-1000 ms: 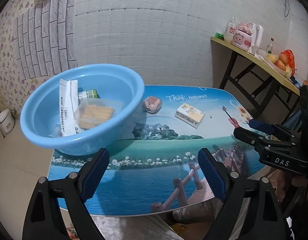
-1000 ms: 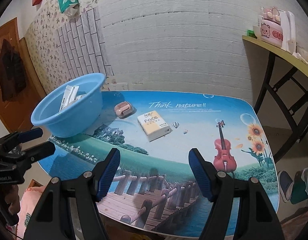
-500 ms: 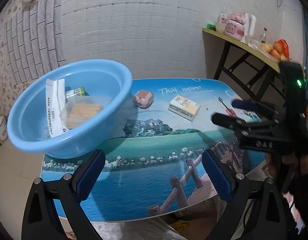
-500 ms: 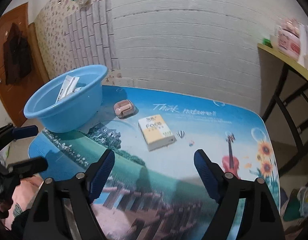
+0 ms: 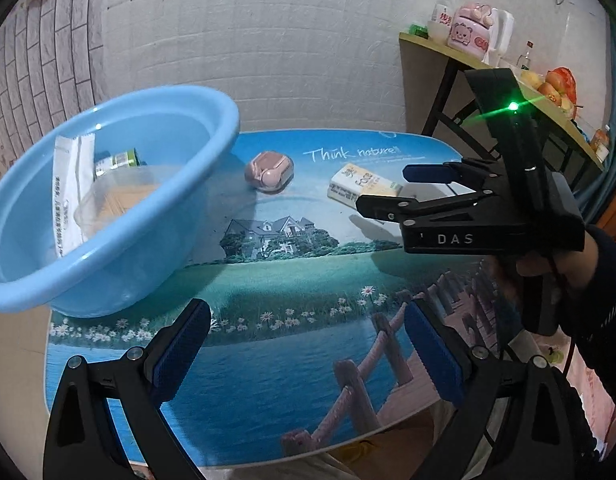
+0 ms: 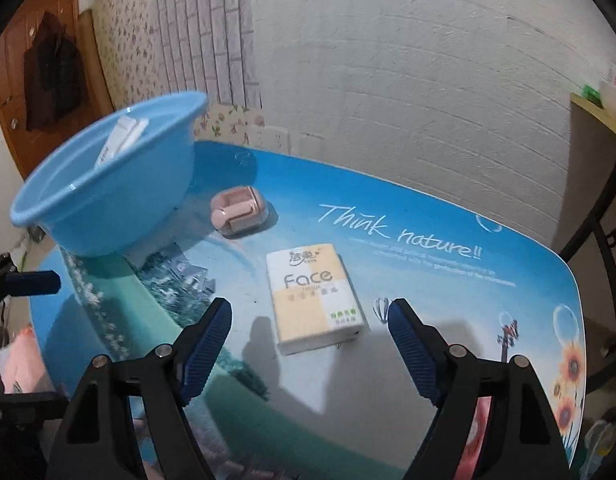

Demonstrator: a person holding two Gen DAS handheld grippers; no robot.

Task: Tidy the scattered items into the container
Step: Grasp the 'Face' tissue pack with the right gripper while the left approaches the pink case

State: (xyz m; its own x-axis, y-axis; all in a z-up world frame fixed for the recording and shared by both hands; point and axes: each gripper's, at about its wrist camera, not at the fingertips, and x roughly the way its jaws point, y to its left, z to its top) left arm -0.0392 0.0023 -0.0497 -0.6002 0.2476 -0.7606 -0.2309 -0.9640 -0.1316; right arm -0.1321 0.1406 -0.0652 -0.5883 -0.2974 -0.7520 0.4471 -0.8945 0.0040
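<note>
Tissue pack (image 6: pixel 314 294) lies flat on the table (image 6: pixel 448 300), apart from the basin (image 6: pixel 107 200), just ahead of the right gripper (image 6: pixel 310 344), whose jaws stand wide and empty. Left gripper (image 5: pixel 308 354) also gapes wide, empty. Pack looks light, soft, crushable in slick wrapper: take it across its long sides, gently.

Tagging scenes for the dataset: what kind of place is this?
Probably a room in a home: a low table with a printed landscape top, floral wallpaper beside a wooden door, and a side shelf with fruit and bottles.
</note>
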